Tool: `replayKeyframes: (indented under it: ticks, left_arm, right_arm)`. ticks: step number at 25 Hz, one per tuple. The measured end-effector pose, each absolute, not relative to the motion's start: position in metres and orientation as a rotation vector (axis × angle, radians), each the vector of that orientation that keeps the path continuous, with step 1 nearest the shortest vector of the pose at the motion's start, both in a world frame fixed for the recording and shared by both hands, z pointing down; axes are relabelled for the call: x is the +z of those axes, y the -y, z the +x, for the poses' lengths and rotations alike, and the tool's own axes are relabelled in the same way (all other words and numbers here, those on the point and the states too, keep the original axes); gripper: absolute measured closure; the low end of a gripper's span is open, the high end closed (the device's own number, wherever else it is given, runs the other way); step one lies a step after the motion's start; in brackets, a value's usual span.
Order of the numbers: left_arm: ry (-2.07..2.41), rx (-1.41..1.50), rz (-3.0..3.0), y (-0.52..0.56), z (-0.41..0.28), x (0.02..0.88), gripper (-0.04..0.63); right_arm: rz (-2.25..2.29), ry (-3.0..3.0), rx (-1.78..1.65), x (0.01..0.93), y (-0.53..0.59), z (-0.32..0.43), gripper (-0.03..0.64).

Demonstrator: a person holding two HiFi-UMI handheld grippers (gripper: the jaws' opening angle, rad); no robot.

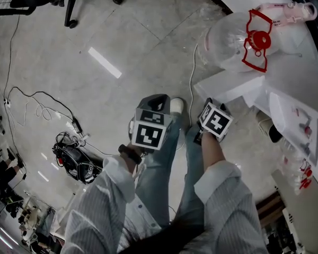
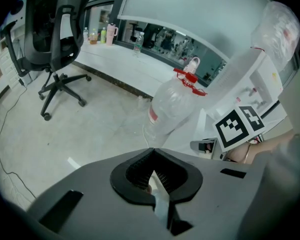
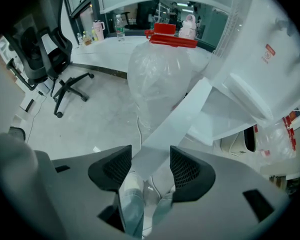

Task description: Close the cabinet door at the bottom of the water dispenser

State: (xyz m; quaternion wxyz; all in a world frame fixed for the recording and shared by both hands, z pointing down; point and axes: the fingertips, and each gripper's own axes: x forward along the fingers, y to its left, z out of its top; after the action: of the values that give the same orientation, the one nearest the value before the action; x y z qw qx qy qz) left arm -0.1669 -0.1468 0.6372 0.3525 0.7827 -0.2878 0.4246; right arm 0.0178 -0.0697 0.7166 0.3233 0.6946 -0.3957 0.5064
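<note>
The water dispenser stands at the right, and its white bottom cabinet door swings out open toward me. My right gripper points steeply down at that door's edge. In the right gripper view the door runs up between the jaws of the right gripper, which stand wide and open, neither pad pressing on it. My left gripper hangs beside it over the floor. Its jaws meet at the tips in the left gripper view, shut with nothing held.
A large clear water bottle with a red handle stands on the floor behind the door. A white cord runs past it. An office chair is at the far left, and black cables lie on the floor. My legs are below the grippers.
</note>
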Motion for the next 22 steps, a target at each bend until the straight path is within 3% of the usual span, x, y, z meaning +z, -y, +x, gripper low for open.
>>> replayKeyframes:
  ticks: [22]
  left_arm:
    - [0.649,1.09,2.068,0.059,-0.081,0.64,0.584]
  right_arm:
    - [1.797,0.898,1.376,0.726,-0.076,0.09,0.414]
